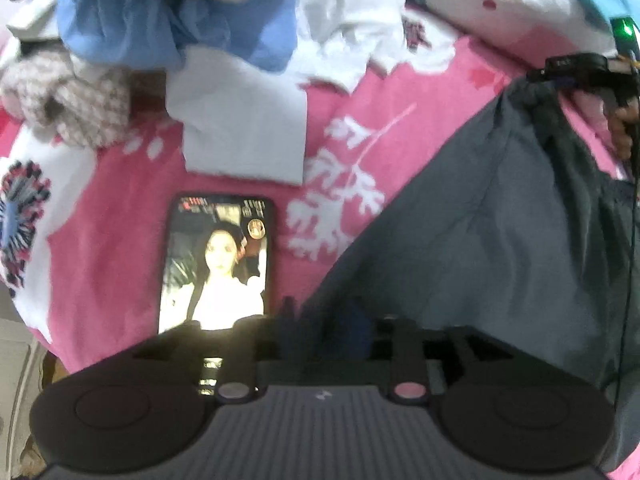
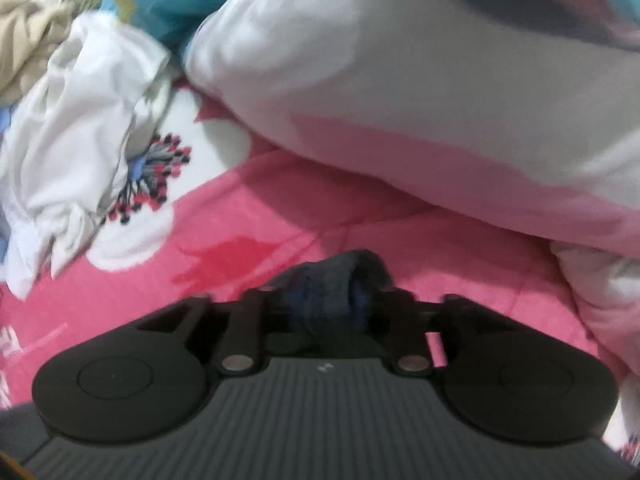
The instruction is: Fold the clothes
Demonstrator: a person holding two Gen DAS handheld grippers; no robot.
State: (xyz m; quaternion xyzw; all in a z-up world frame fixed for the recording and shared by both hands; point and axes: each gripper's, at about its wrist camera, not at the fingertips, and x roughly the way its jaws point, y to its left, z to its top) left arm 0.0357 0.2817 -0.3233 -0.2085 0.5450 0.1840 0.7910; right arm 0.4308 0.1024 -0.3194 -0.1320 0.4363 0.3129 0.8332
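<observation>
A dark grey garment (image 1: pixel 492 232) with a gathered waistband lies stretched across the pink flowered bedspread (image 1: pixel 112 248). My left gripper (image 1: pixel 332 320) is shut on one corner of it at the near edge. My right gripper (image 2: pixel 332 292) is shut on a bunched fold of the same grey cloth (image 2: pixel 340 272). In the left wrist view the right gripper (image 1: pixel 576 68) holds the waistband at the far right.
A phone (image 1: pixel 218 264) with a lit screen lies on the bedspread left of the garment. A folded white cloth (image 1: pixel 240 120), blue (image 1: pixel 172 28), knitted (image 1: pixel 72 100) and white clothes (image 2: pixel 72 128) pile at the back. A big pillow (image 2: pixel 420 100) lies ahead of the right gripper.
</observation>
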